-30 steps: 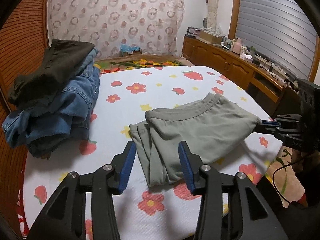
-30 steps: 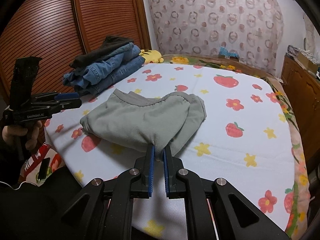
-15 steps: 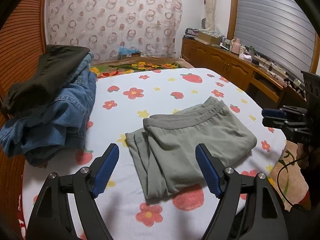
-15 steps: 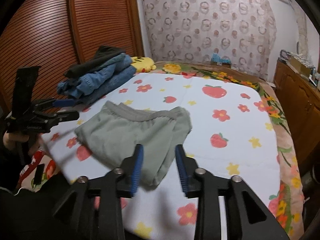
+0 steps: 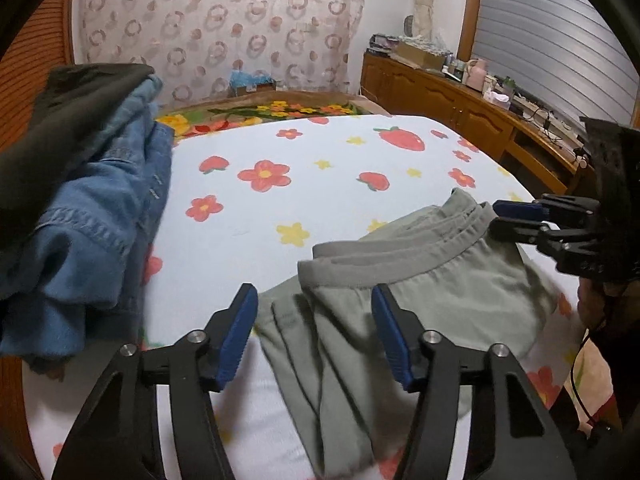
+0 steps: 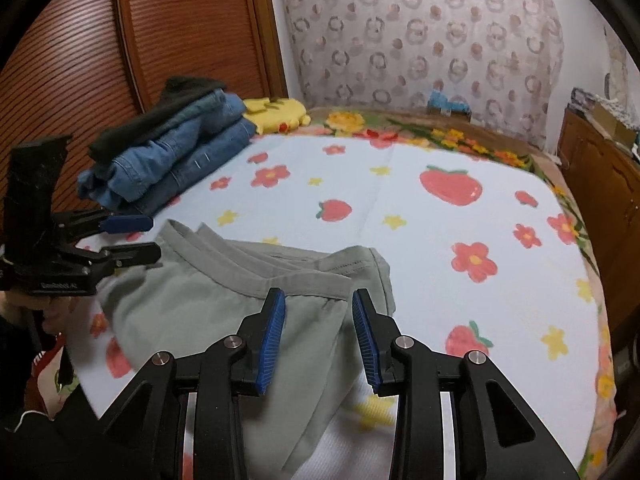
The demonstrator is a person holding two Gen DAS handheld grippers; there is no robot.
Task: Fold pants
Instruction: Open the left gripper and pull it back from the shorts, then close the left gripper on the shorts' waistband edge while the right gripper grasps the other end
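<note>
Between the blue pads of the left gripper (image 5: 314,334) lies the folded edge of the grey-green pants (image 5: 420,292), yet the jaws, which have just been closing from a wider spread, stand about half open and press on nothing. Likewise the right gripper (image 6: 319,326) straddles the waistband end with a narrower gap, holding nothing. Beyond both sets of fingers the pants sit as a compact bundle on the flowered bedsheet (image 6: 400,200). Farther out, a stack of jeans (image 5: 100,216) waits. Probably both pads should pinch all layers together before lifting, so the fold keeps square.
</note>
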